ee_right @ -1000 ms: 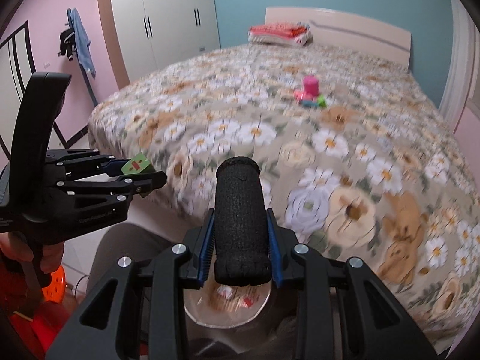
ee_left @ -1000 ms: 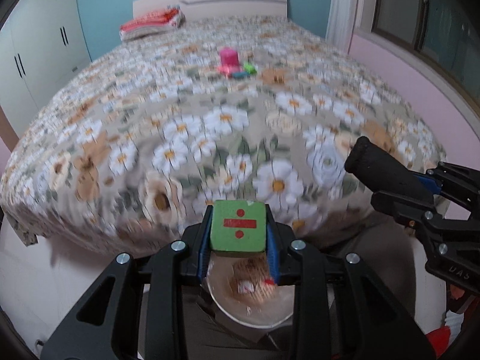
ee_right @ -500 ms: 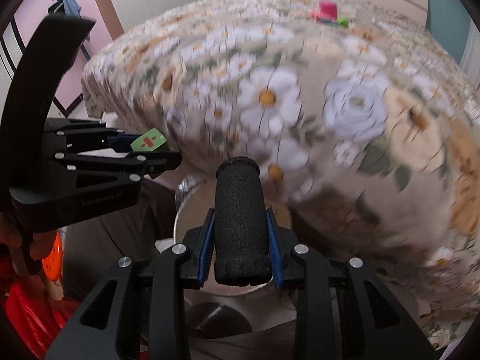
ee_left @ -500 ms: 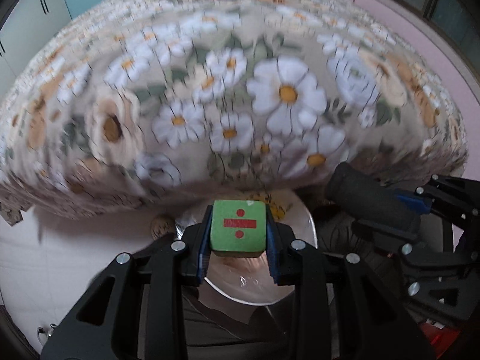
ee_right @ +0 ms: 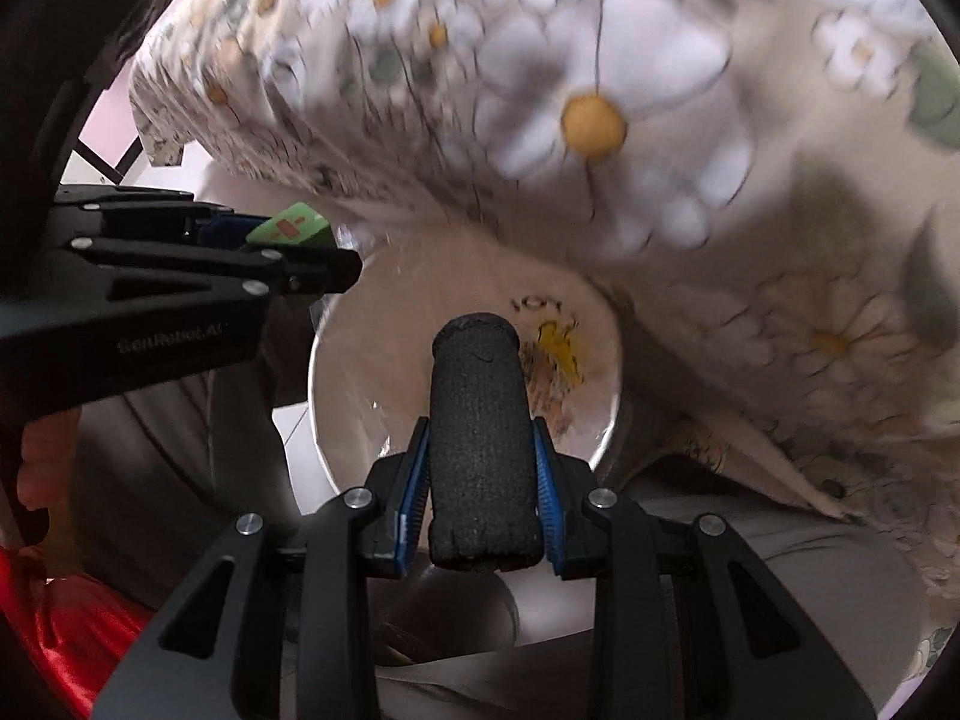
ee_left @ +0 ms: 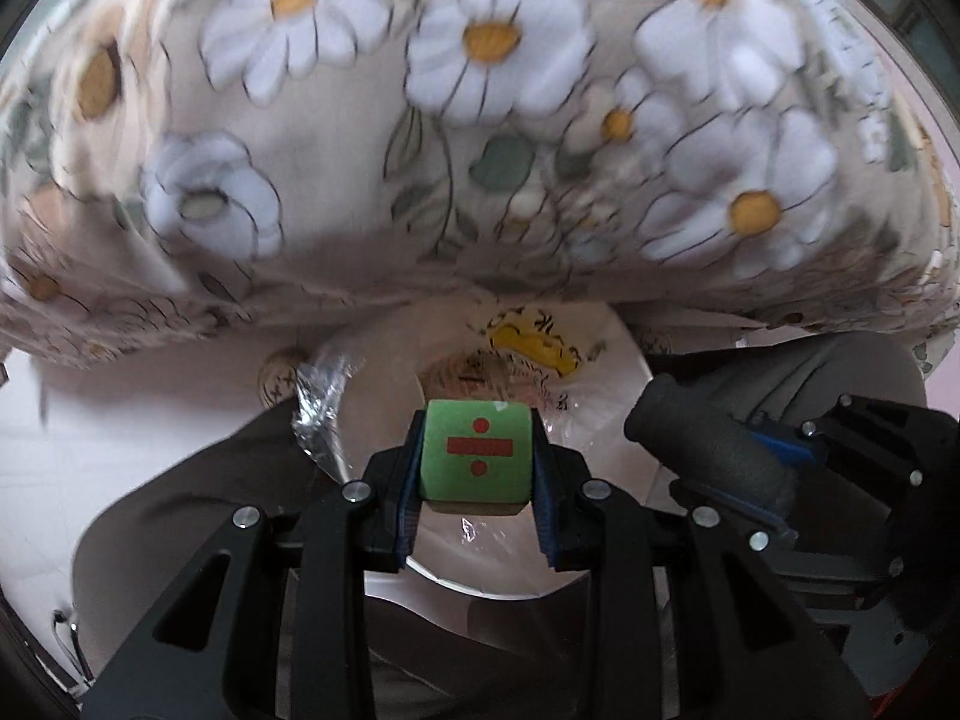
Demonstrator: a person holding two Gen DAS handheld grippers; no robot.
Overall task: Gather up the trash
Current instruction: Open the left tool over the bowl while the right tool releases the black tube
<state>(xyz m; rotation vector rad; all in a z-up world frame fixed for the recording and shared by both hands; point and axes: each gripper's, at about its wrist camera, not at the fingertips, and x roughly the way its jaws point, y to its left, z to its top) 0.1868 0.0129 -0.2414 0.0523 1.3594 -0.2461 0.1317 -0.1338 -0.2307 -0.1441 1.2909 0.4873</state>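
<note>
Now both grippers have dropped over the white bin (ee_left: 624, 354), bedspread (ee_left: 480, 120) looming.

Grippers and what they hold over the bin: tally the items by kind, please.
Green foam cube with a red division sign, in the left gripper: 1
Black foam cylinder, in the right gripper: 1
White trash bin with wrappers inside: 1
Total: 3

The floral bedspread (ee_left: 480, 120) is overhanging the bin (ee_left: 624, 360) along the frame's top; its centre is lying open.
</note>
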